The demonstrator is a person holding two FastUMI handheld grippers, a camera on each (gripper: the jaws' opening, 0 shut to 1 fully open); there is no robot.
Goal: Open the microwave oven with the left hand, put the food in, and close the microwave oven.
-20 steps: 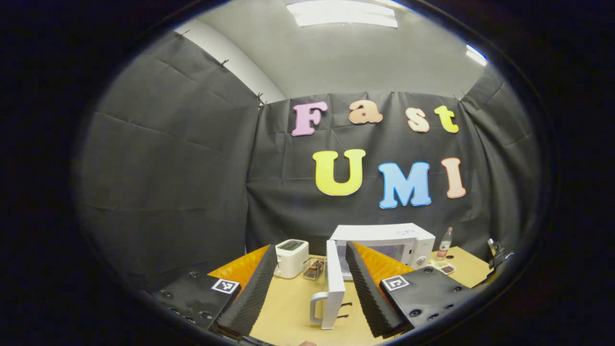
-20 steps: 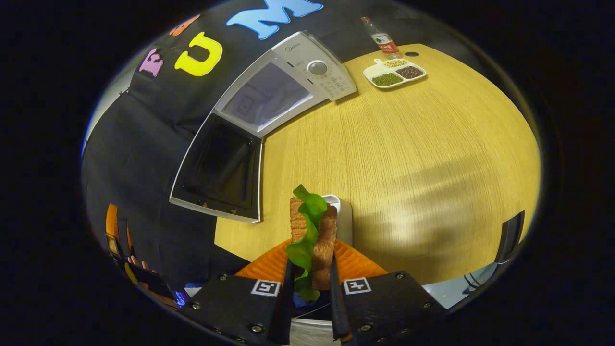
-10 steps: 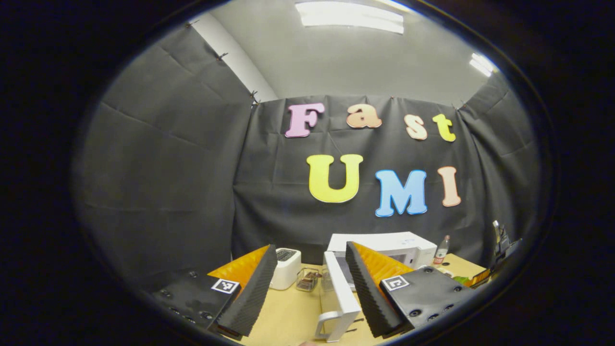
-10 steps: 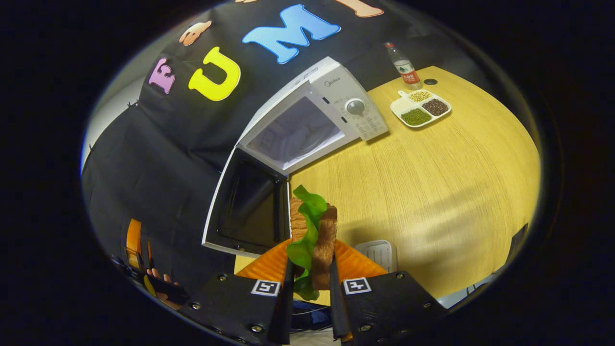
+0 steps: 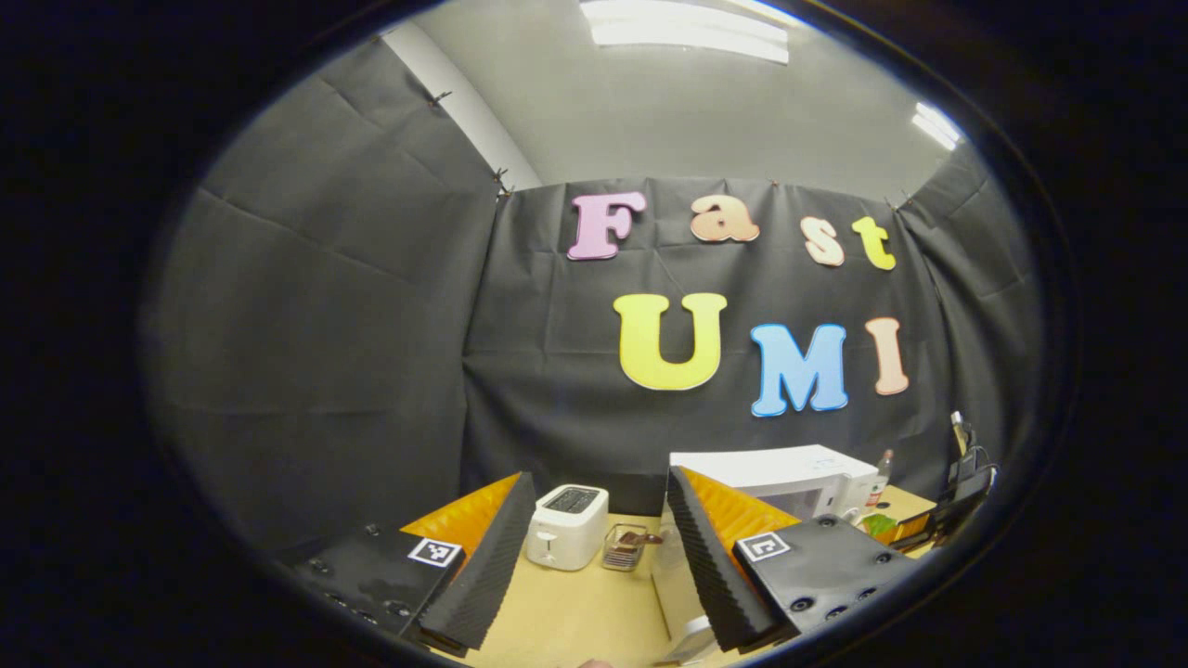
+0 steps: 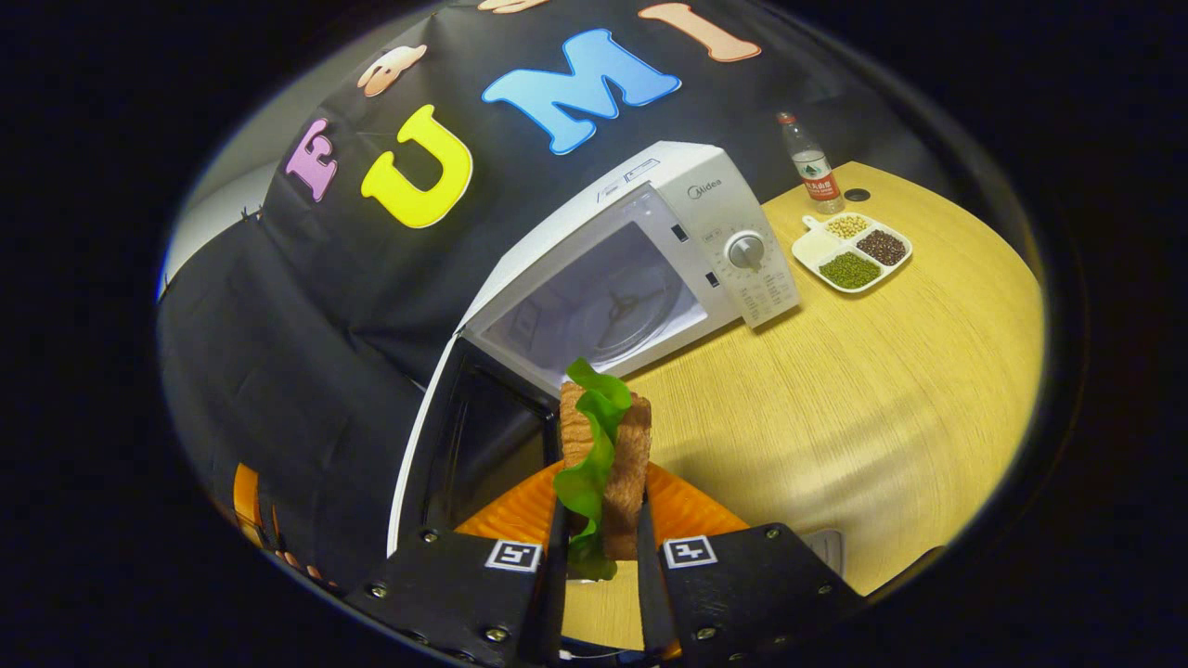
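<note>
A white microwave (image 6: 733, 218) stands on the wooden table (image 6: 882, 399) with its door (image 6: 464, 445) swung wide to the left and its cavity (image 6: 603, 306) and turntable showing. My right gripper (image 6: 599, 510) is shut on a sandwich (image 6: 608, 445) of brown bread and green lettuce, held upright just in front of the opening. My left gripper (image 5: 599, 475) is open and holds nothing. It sits back from the microwave (image 5: 780, 471), and the door's edge (image 5: 670, 584) lies close behind its right finger.
A white toaster (image 5: 566, 526) and a small wire basket (image 5: 626, 547) stand left of the microwave. A divided dish of beans (image 6: 854, 255) and a water bottle (image 6: 807, 162) sit at the table's far right. A white tray edge (image 6: 826, 543) lies near my right gripper.
My right gripper has carried the sandwich closer to the open microwave. My left gripper has drawn away from the door, which now sits wider open behind its right finger.
</note>
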